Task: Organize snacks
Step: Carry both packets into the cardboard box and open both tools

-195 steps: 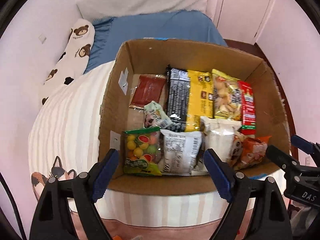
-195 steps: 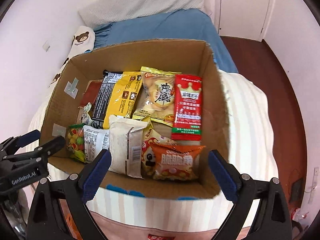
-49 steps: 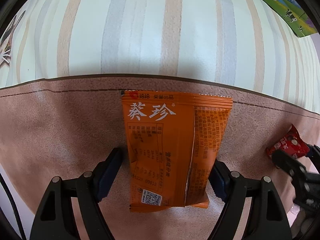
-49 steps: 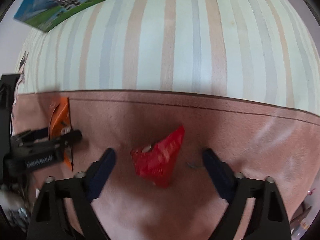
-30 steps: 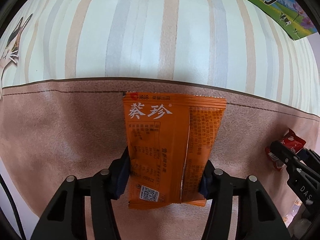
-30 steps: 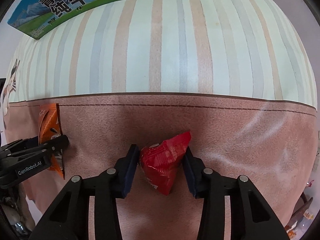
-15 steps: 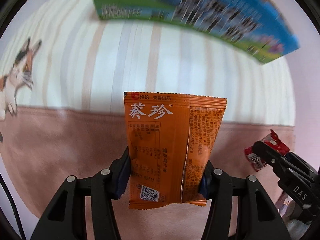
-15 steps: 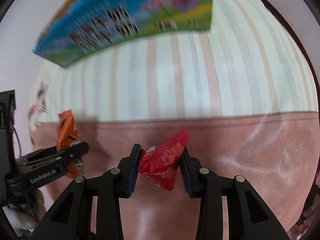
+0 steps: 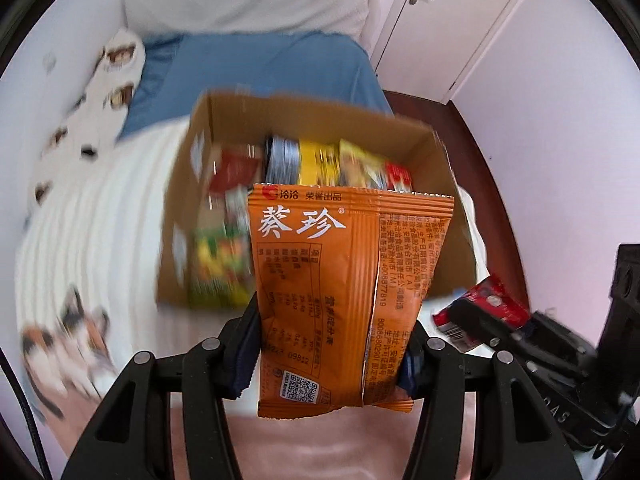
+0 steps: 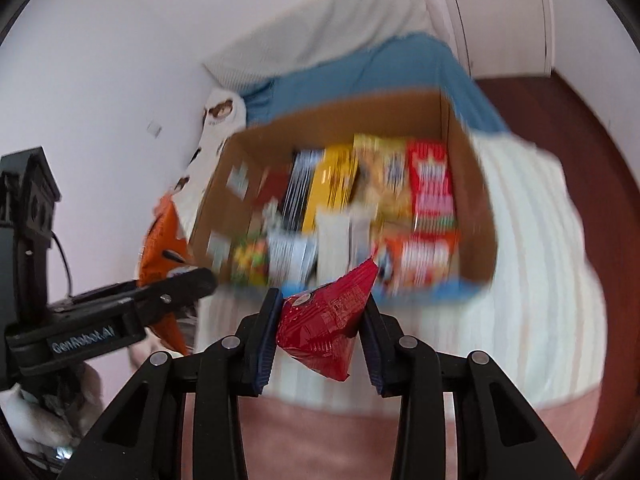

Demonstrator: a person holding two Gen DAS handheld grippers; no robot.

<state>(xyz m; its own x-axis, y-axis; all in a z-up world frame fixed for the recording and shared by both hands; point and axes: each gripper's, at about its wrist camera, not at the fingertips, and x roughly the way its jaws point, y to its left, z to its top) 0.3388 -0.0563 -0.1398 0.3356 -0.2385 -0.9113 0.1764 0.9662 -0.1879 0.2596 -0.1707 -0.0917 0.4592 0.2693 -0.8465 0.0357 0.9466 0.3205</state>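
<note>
Lifting clear of the bed: left gripper [image 9: 330, 354] clamped on orange packet [image 9: 340, 292], right gripper [image 10: 320, 338] on red packet [image 10: 326, 326], now swung up facing cardboard box [image 10: 472, 216]; drop-off apparently next.

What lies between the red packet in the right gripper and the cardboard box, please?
In the right wrist view, only striped bedding separates the red packet from the cardboard box; motion blur hides finer detail.
</note>
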